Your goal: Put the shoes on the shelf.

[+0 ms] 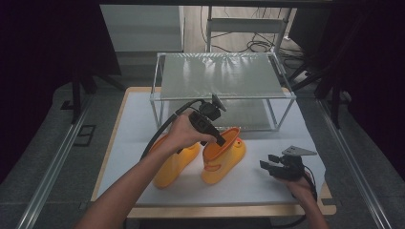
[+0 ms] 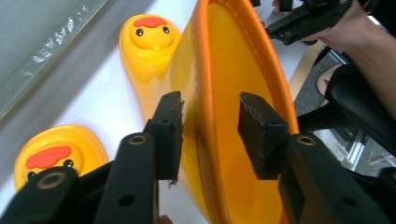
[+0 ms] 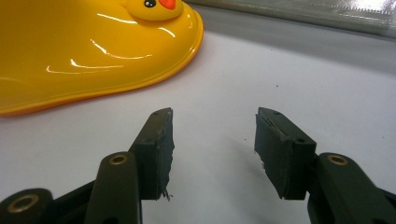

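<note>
High view: 2 yellow duck boots stand in front of the wire shelf (image 1: 222, 76). The left gripper (image 1: 220, 140) is at the right boot (image 1: 224, 160)'s top; the right gripper (image 1: 270, 163) waits beside it.

Left gripper view: jaws wide astride the rim (image 2: 205, 107), unclamped. Squeezing shallowly could slip off and tip the boot.

Right gripper view: jaws wide, empty.

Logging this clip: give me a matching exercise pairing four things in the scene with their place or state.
Things:
1. left tool
2. right tool
3. glossy yellow rubber duck-faced boot nearer the right tool
4. clear-panelled metal-frame shelf rack

States:
A. at the table's far side
B. open, over bare white tabletop
C. upright, collar between jaws
D. open, astride the boot's collar

Pairs: 1-D, 2-B, 3-C, 4-A
</note>
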Available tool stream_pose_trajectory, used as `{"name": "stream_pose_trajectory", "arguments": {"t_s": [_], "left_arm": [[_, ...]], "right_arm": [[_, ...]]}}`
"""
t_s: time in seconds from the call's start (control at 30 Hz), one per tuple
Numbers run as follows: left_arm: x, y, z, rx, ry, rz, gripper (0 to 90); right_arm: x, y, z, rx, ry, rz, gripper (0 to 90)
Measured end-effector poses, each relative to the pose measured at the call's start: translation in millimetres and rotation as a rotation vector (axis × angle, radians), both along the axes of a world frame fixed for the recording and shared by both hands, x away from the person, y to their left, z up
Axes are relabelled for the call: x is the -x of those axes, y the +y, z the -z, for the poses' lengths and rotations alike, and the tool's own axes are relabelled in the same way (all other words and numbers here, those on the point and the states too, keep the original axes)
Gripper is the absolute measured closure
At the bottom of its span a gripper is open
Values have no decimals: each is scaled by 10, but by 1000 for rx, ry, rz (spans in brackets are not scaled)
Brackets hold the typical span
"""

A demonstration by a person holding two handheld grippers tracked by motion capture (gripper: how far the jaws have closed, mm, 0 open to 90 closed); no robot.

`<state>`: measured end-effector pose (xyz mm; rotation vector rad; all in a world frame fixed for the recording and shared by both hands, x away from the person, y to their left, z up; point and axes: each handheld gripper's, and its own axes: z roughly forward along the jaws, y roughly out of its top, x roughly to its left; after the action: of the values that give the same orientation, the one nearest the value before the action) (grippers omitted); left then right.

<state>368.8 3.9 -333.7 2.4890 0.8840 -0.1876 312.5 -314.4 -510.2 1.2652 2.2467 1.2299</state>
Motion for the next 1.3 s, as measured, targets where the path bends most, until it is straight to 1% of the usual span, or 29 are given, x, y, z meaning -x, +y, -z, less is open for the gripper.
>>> {"name": "stream_pose_trajectory", "arguments": {"t_s": [0.13,0.2,0.3,0.43,0.5,0.57,0.6,0.67,0.83,0.87,0.93,0.97,1.0,1.03,1.07,1.13,1.23,1.3], "left_arm": [[-7,-3,36,-10,-9,-5,737],[-6,-5,41,-12,-5,-6,779],[4,-15,41,-21,-16,0,850],[15,-24,30,-17,-20,-12,862],[6,-13,11,5,-28,-24,863],[-5,2,-28,10,-29,-27,863],[-6,12,-47,24,-33,-33,864],[-3,45,-104,38,-39,-36,864],[62,189,-243,73,-56,-43,864],[92,238,-264,87,-56,-46,864],[153,312,-288,99,-61,-55,864],[171,365,-300,91,-67,-41,864],[195,408,-302,93,-69,-41,864],[223,444,-298,99,-70,-54,864],[243,488,-288,94,-70,-53,864],[288,565,-252,85,-70,-55,864],[361,682,-194,61,-87,-62,864],[395,745,-159,53,-91,-67,864]], "right_arm": [[-2,-7,1,0,3,2,469],[-2,-9,1,0,3,4,469],[-2,-9,0,1,4,5,470],[-4,-11,2,2,5,7,471],[-5,-16,3,1,3,10,472],[-6,-26,3,0,0,14,473],[-5,-32,0,-1,4,14,474],[-7,-43,0,-3,-3,20,476],[-7,-64,-6,-9,-4,29,478],[-7,-65,-7,-9,-4,29,478],[-5,-63,-10,-9,-5,29,479],[-5,-62,-11,-9,-5,29,479],[-5,-59,-10,-11,-6,30,479],[-6,-56,-10,-11,-8,30,479],[-5,-54,-10,-10,-8,29,479],[-7,-52,-9,-9,-8,29,479],[-10,-51,-7,-6,-2,29,479],[-11,-47,-4,-6,1,29,480]]}}
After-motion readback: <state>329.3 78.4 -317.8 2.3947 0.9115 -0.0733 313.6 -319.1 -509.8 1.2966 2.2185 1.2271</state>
